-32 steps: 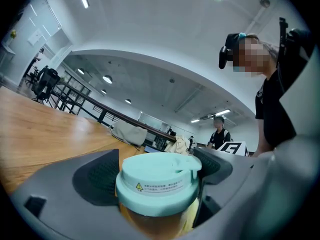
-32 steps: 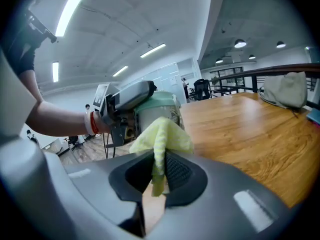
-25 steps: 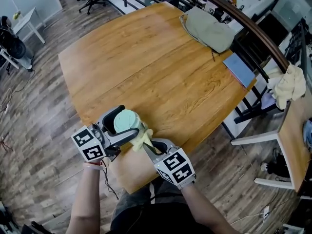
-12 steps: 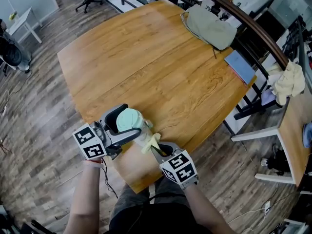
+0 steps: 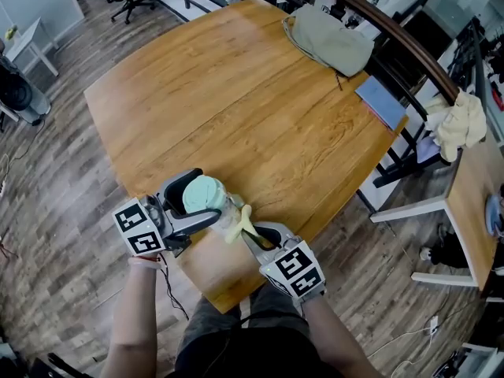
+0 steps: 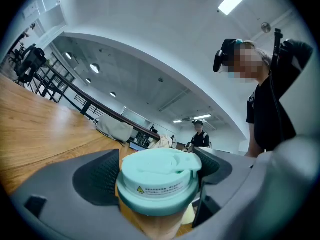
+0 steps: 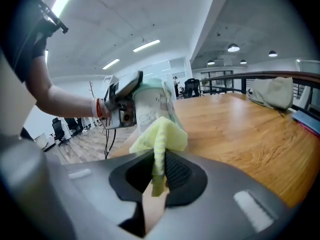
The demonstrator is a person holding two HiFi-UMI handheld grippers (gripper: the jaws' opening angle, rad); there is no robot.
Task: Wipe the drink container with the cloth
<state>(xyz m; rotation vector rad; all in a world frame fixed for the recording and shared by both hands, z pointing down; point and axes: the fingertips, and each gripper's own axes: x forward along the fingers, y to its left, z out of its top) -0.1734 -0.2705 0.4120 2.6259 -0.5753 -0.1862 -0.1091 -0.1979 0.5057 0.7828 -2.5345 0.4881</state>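
Filling most of the head view, the table (image 5: 260, 109) had not changed, with the bag (image 5: 331, 42) and book (image 5: 380, 101) far across it. At its near edge the left gripper (image 5: 197, 201) had kept its place over the last second. Its jaws stood wide and clamped on the sides of the cup (image 7: 150, 109) just under the mint lid (image 6: 159, 170), holding it upright.

The right gripper (image 7: 159, 171), jaws pressed together on a fold of the cloth (image 5: 239, 222), had drifted a little toward the person's right and back. The yellow cloth had slid along the cup's near side, and its free end now stood up just beside the wall. Whether it pressed on the cup could not be told.

That small travel read as one wiping stroke on a steadied cup. Wiping seemed under way, with the far side and lid likely not yet reached.
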